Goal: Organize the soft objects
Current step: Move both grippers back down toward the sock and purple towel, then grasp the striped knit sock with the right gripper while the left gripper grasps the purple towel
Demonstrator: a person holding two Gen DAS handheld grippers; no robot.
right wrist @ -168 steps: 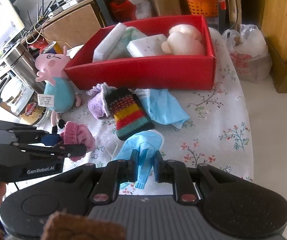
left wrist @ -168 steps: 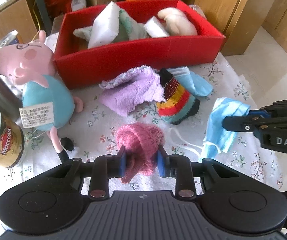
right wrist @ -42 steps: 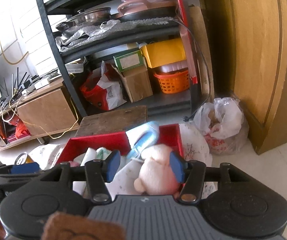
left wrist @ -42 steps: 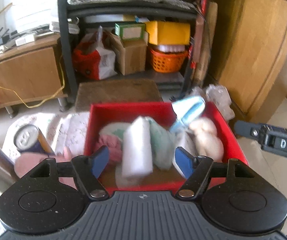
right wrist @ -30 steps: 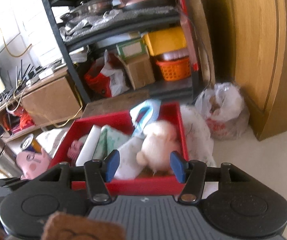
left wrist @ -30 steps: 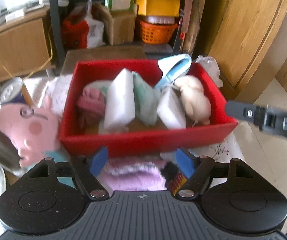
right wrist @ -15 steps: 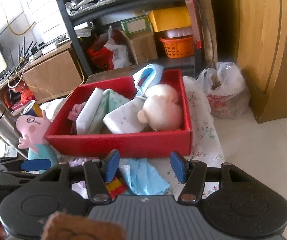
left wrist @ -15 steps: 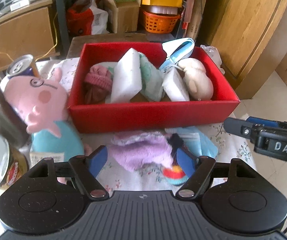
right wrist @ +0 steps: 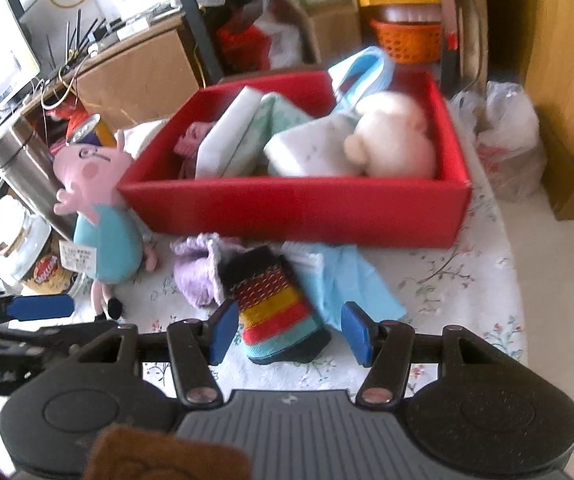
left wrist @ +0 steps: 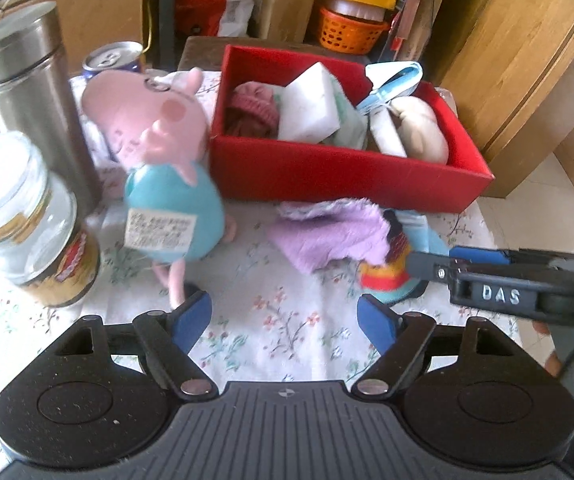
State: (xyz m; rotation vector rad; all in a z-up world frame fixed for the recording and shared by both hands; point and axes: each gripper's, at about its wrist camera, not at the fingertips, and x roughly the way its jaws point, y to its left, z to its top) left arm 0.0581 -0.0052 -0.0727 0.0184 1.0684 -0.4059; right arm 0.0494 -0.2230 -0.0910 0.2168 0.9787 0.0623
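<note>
Most of the frame is covered by the floral tablecloth (left wrist: 283, 320). The red box (right wrist: 295, 208), already stuffed with soft things, is seen upper centre. The pig plush (left wrist: 167, 168) is propped at its left, the purple cloth (left wrist: 327, 236) and striped sock (right wrist: 275, 308) are spread just below it. Both the left gripper (left wrist: 285, 318) and right gripper (right wrist: 287, 330) are held released, nothing grasped, the sock framed by the right one.

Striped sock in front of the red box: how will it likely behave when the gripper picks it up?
The striped sock looks knitted and lies crumpled, so it will probably droop from the pinch. It likely weighs little. Its end lies against the purple cloth, which might drag along.
</note>
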